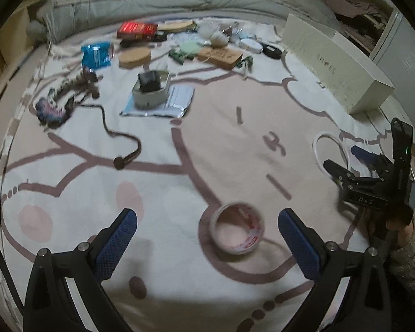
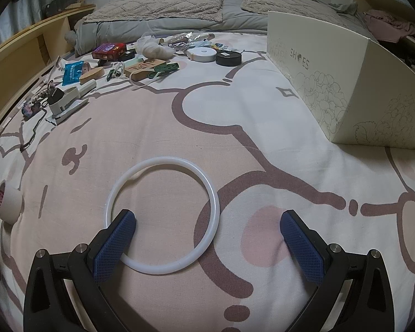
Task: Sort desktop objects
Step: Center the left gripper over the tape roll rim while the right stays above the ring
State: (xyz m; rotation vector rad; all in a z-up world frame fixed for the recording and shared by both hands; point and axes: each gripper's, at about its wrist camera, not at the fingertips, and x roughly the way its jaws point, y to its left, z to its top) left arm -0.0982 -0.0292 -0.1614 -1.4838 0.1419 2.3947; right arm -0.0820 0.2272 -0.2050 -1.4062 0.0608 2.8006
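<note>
1. Tape roll (image 1: 237, 227) lies flat on the patterned bedspread (image 1: 179, 144), hole upward, between the spread fingers of the left tongs (image 1: 207, 238) and a little nearer the right finger. These tongs are released and hold nothing.
2. A white ring (image 2: 162, 216) lies flat just ahead of the right tongs (image 2: 207, 238). Its near-left arc passes under the left fingertip (image 2: 124, 221), while the right fingertip stands well clear of the ring, so the hoop sits off-centre to the left. These tongs are also released and empty.
3. Neither thing has a long axis, both being round. In my judgement the tape suits the left hand and the ring the right, each being closest to its own tongs.
4. Both tongs point forward and down toward the bed; in the left view the right tongs (image 1: 354, 163) hang low over the ring.
5. The shoe box (image 2: 345, 83) stands at the right, nearer the right hand, and seems a likely destination.
6. The other clutter, among it a red box (image 1: 137, 30) and a small tin (image 1: 151, 90), lies well apart at the far side.
</note>
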